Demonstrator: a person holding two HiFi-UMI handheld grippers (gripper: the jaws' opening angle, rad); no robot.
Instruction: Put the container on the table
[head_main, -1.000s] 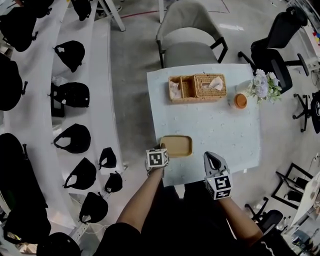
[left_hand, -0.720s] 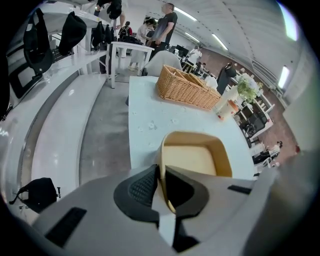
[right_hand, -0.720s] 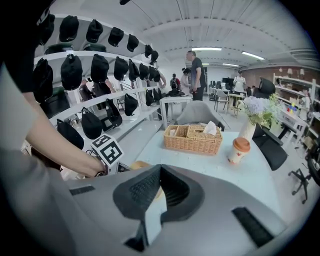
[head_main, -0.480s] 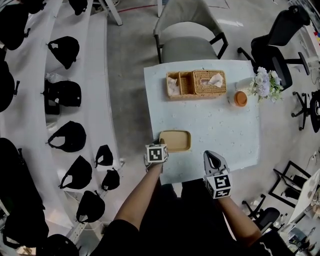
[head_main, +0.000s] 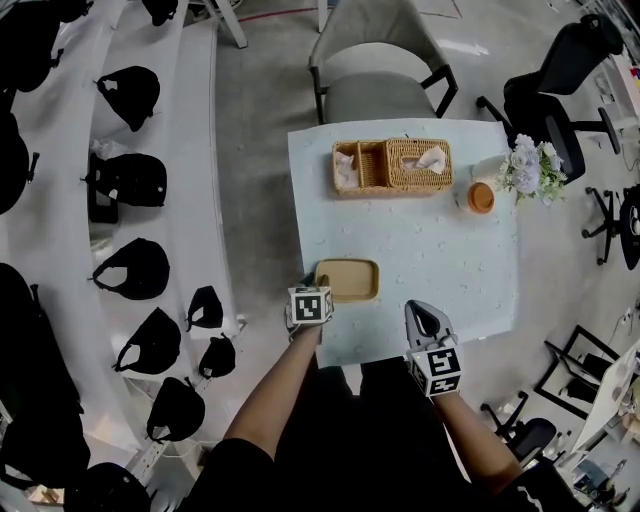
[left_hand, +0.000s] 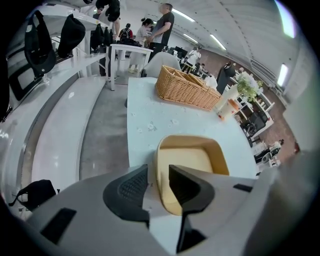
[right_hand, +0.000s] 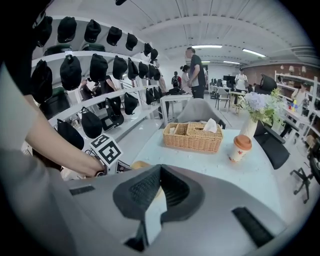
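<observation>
Looking steeply down from the head camera: one pale, lightly speckled table fills the middle of the picture. One tan container, shallow and rectangular with rounded corners, sits flat on the table near its front left corner. It looks empty.

Two hand-held grippers reach in from the bottom edge, each carrying one cube with square markers. The left gripper points down at the container's near left corner. Its jaws are opening. The container's rim stands between the two pads, with a gap showing on either side, so neither pad presses on it. The right gripper hovers over the table's front edge, well to the right of the container. In its own view its two jaws meet at the tips with nothing between them.

At the table's far side stands one wicker basket (one piece or two pushed together, I cannot tell), with a white tissue poking from its right part. To its right are one paper cup with an orange lid and one bunch of pale flowers. One grey armchair stands behind the table. White shelves on the left hold at least seven black caps.
</observation>
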